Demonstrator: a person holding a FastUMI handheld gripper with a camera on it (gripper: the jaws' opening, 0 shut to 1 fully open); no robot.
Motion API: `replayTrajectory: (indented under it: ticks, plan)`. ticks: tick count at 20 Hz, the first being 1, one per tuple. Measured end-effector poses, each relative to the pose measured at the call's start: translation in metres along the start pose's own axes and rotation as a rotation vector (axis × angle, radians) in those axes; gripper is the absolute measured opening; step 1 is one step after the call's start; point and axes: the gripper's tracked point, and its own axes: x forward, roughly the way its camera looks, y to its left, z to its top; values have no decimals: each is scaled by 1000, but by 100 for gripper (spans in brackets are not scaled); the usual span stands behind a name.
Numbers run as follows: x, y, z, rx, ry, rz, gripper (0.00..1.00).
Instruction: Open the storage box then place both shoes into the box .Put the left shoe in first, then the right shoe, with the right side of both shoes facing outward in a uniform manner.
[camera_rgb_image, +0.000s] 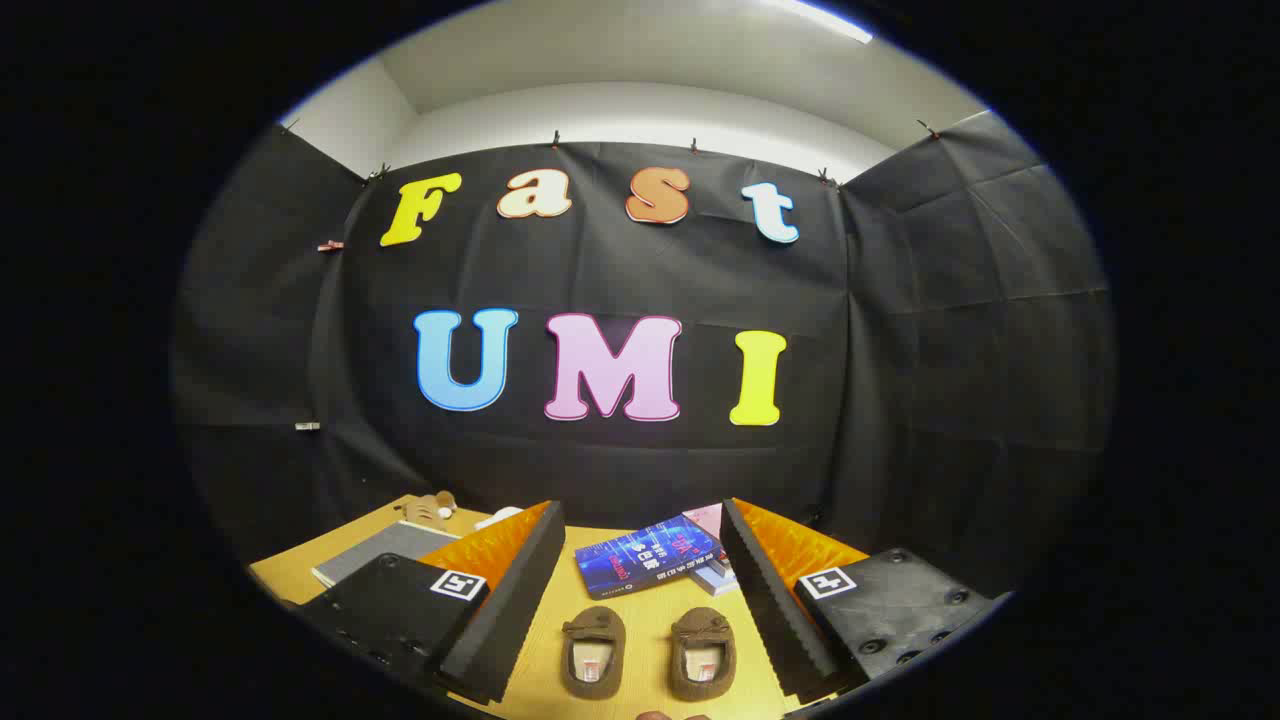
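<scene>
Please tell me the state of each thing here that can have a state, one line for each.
gripper: open, fingers wide apart, holding nothing
left brown shoe: upright on the table, between the fingers, untouched
right brown shoe: upright beside it, untouched
blue book: closed, lying flat beyond the shoes
grey notebook: closed, flat

Between my spread fingers, the pale wooden table (650, 610) bears two brown slippers (648, 652); beyond them, a blue book (648, 556).

blue book (648, 557) cover print too small to read
</scene>
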Motion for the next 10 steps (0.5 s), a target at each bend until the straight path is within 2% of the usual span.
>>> replayTrajectory:
  ticks: [10]
  plan:
    - [10, 39, -16, 0, 46, -4, 98]
